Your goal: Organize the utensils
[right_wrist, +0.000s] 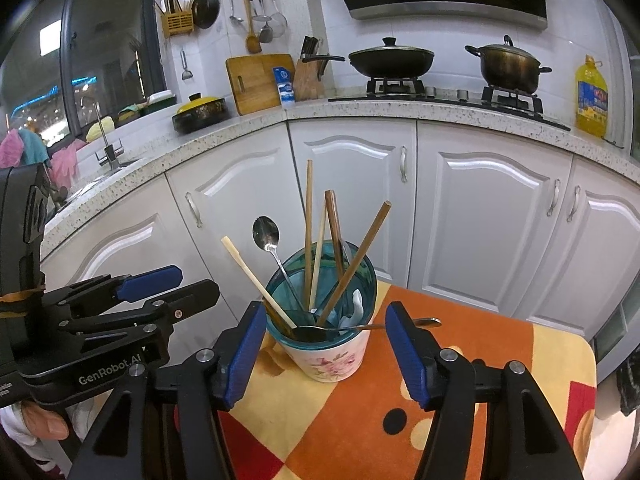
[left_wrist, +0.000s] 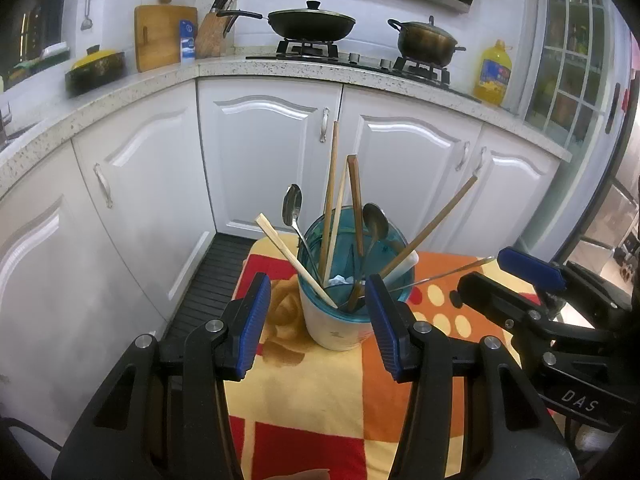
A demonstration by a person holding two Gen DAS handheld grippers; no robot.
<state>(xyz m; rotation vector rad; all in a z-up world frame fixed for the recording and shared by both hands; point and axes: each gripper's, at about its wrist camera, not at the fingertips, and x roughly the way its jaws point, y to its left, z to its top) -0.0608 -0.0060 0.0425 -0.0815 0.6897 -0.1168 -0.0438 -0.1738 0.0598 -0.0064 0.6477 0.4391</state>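
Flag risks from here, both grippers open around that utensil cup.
1. The cup is crowded with chopsticks and spoons splayed at crossing angles; pulling one could drag others out.
2. It stands on a soft patterned cloth, so a sideways nudge from the left gripper or right gripper might tip it.

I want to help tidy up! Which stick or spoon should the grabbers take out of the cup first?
Probably the pale chopstick: it leans farthest out of the cup toward the left gripper, clear of the other utensils. Both grippers are open and empty.
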